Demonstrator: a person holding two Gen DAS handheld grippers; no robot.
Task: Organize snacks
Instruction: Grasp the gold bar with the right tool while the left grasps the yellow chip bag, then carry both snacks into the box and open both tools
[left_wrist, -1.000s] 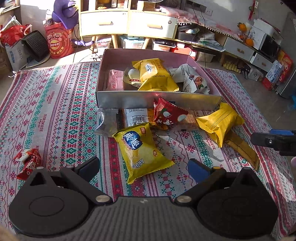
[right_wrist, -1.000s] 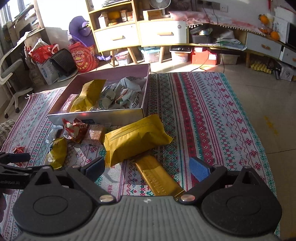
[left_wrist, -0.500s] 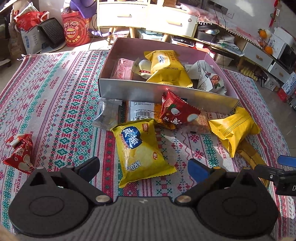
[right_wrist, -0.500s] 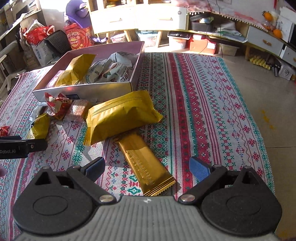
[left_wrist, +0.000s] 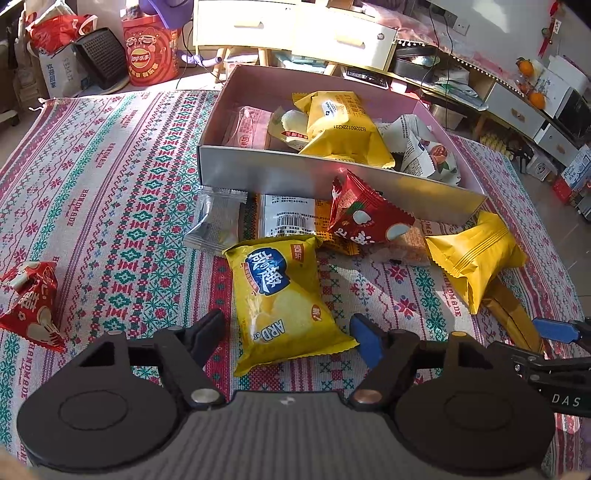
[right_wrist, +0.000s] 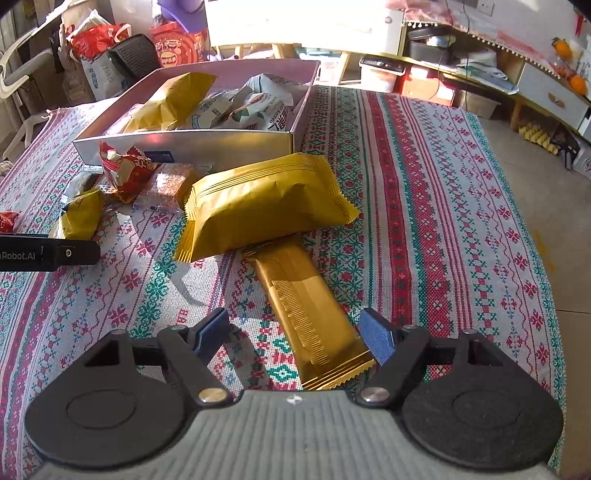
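Observation:
A yellow chip bag (left_wrist: 284, 295) lies on the patterned cloth between the jaws of my left gripper (left_wrist: 290, 328). The jaws are closing: the right pad is at the bag's corner and the left pad stands clear of it. In the right wrist view a long gold bar (right_wrist: 303, 306) lies between the jaws of my right gripper (right_wrist: 295, 328), which are also closing. Its right pad sits beside the bar's edge and its left pad is apart. The open pink box (left_wrist: 332, 177) behind holds several snack packs.
In front of the box lie a red packet (left_wrist: 365, 218), a silver packet (left_wrist: 218, 221) and a gold pillow pack (right_wrist: 266, 199) that overlaps the bar's far end. Another red packet (left_wrist: 29, 302) lies far left. Cabinets and bags stand beyond the cloth.
Both pairs of jaws have narrowed. The right gripper has come down over the gold bar, and the left gripper has rolled slightly over the chip bag.

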